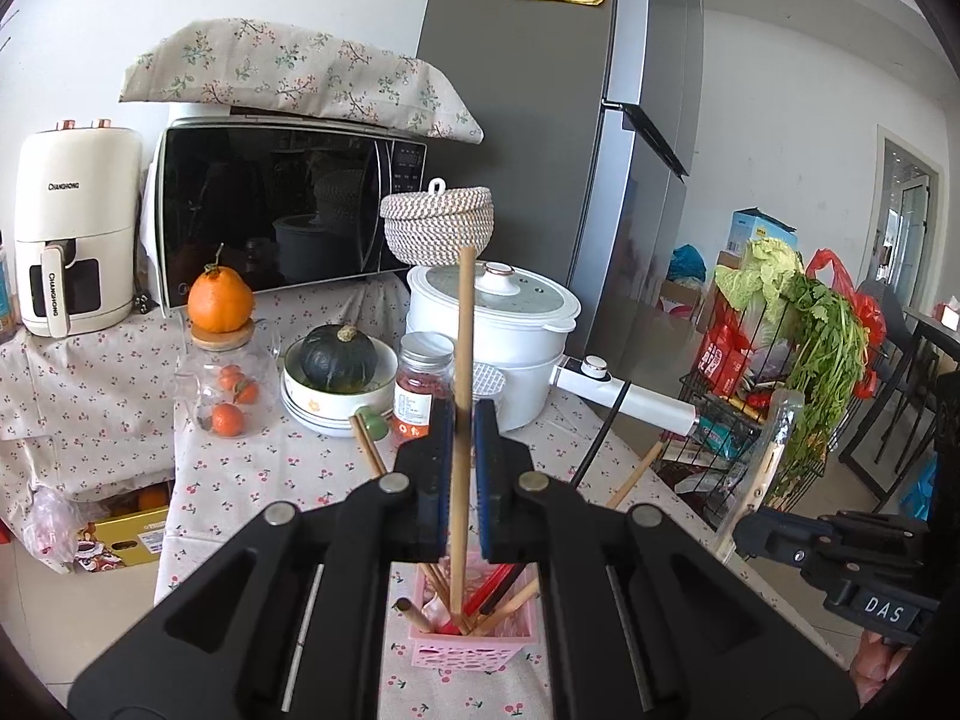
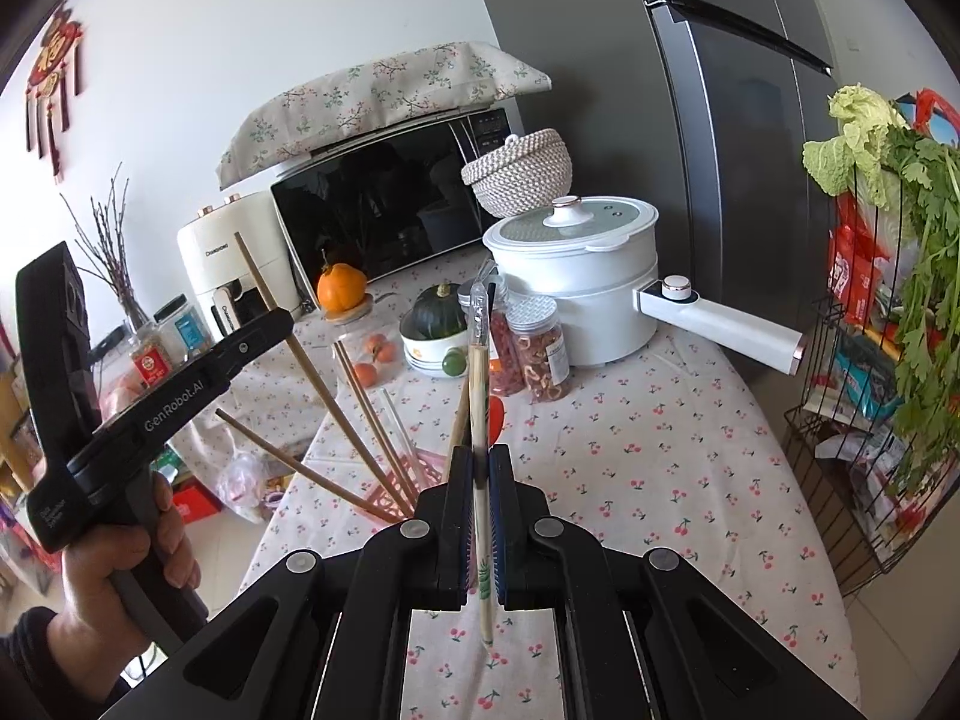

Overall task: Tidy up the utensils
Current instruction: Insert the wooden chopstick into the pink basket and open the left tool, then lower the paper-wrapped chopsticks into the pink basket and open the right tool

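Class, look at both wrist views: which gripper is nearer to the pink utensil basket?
Left. The left gripper hangs directly above the pink utensil basket, clamping a wooden chopstick that reaches down into it. The right gripper holds a wrapped chopstick off to the basket's side.

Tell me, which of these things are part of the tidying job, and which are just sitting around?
Part of the job:
left gripper with a wooden chopstick
right gripper with a wrapped chopstick
pink utensil basket

Just sitting around:
microwave
white pot
squash
air fryer
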A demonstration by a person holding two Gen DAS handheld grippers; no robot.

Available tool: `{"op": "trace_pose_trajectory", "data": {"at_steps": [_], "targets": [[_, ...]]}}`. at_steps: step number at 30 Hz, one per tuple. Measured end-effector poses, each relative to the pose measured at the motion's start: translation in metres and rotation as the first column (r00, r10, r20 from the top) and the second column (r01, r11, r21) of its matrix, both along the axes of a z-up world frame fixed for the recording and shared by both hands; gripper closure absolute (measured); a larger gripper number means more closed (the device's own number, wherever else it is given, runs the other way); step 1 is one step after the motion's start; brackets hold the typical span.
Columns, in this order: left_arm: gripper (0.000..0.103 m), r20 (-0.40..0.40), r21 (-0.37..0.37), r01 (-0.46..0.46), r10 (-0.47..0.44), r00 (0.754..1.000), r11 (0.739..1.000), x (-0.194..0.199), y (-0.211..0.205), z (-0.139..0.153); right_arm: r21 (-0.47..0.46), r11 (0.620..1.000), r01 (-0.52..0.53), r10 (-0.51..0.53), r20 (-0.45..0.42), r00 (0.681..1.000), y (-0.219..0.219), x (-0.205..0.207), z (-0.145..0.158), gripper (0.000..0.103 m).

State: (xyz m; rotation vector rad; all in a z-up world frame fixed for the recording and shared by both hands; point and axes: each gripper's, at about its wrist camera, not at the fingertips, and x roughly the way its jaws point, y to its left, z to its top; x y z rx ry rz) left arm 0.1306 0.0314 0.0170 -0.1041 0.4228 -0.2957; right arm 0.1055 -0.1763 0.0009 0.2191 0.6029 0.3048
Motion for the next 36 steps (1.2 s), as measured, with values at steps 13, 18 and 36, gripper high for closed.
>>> {"op": "trace_pose_trajectory", "data": {"at_steps": [13, 18, 36], "targets": [[0.001, -0.230, -0.054, 0.010, -0.022, 0.973, 0.999, -0.021, 0.017, -0.008, 0.033, 0.999, -0.013, 0.011, 0.062, 0.998, 0.003, -0.008, 0.015, 0.098], [0.001, -0.388, -0.042, -0.052, 0.032, 0.921, 0.998, -0.028, 0.033, -0.031, 0.063, 0.998, -0.031, 0.023, 0.124, 0.992, 0.009, -0.011, 0.028, 0.098], [0.001, -0.494, 0.040, -0.061, 0.073, 0.867, 0.997, -0.051, 0.063, -0.070, 0.043, 0.999, -0.005, -0.004, 0.213, 0.977, 0.062, 0.040, 0.016, 0.097]]}}
